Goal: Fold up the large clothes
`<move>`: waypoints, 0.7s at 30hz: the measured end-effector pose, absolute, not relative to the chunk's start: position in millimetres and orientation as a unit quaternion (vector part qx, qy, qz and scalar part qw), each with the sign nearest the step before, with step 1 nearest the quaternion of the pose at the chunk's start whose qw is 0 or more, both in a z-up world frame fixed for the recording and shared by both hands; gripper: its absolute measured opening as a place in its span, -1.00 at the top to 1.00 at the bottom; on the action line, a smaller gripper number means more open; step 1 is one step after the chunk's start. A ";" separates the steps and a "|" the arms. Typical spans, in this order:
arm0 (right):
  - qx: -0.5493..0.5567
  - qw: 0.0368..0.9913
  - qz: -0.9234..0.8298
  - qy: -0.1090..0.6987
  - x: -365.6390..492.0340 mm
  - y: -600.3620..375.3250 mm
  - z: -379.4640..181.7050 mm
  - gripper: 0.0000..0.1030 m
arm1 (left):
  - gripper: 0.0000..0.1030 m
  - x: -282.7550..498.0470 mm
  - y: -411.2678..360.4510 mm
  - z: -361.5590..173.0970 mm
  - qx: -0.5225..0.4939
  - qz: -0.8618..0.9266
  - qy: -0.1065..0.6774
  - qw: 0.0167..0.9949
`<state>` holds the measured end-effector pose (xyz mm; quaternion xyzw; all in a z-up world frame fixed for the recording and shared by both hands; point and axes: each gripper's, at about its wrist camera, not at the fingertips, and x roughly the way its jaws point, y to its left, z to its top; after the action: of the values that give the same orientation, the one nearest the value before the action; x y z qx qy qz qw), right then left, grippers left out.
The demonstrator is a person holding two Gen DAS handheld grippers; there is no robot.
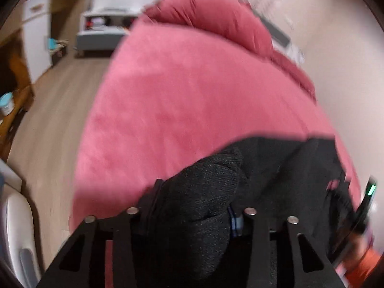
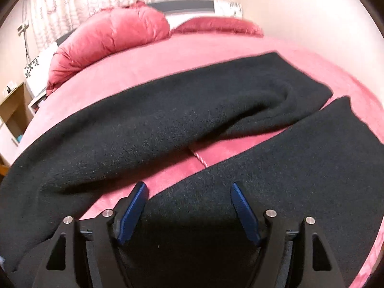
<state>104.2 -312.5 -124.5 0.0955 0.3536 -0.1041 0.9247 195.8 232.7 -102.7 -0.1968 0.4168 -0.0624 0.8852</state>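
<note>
A large black knit garment point(image 2: 168, 124) lies spread on a pink bed cover point(image 2: 216, 52); two long parts of it run side by side with a pink strip between them. My right gripper point(image 2: 188, 193) is open, its blue pads point(image 2: 133, 210) just above the nearer black part. In the left wrist view a bunched fold of the black garment point(image 1: 201, 204) fills the space between the fingers of my left gripper point(image 1: 192, 212), which is shut on it. The rest of the garment point(image 1: 288, 163) lies to its right on the bed point(image 1: 192, 84).
A pink pillow point(image 2: 108, 38) and a second pink cushion point(image 2: 216, 25) lie at the head of the bed. The wood floor point(image 1: 55, 120), a white cabinet point(image 1: 36, 36) and a grey bench point(image 1: 100, 36) are left of the bed. A wall point(image 2: 312, 12) stands on the right.
</note>
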 end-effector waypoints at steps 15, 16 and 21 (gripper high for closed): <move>0.053 0.919 -0.090 0.380 128.2 -308.6 -85.2 -0.51 | -0.68 175.3 297.3 -101.4 -0.250 0.029 0.352 0.901; 0.056 0.926 -0.074 0.366 131.2 -309.3 -72.7 -0.51 | -0.72 170.4 306.2 -100.3 -0.270 0.032 0.334 0.902; 0.117 0.921 -0.046 0.368 189.1 -325.9 -32.7 -0.51 | -0.69 209.5 331.9 -115.0 -0.325 0.031 0.386 0.863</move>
<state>189.1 -325.9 -32.7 0.1168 0.3676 -0.0464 0.9214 209.5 331.9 -115.0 -0.3249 0.3860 0.0312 0.8628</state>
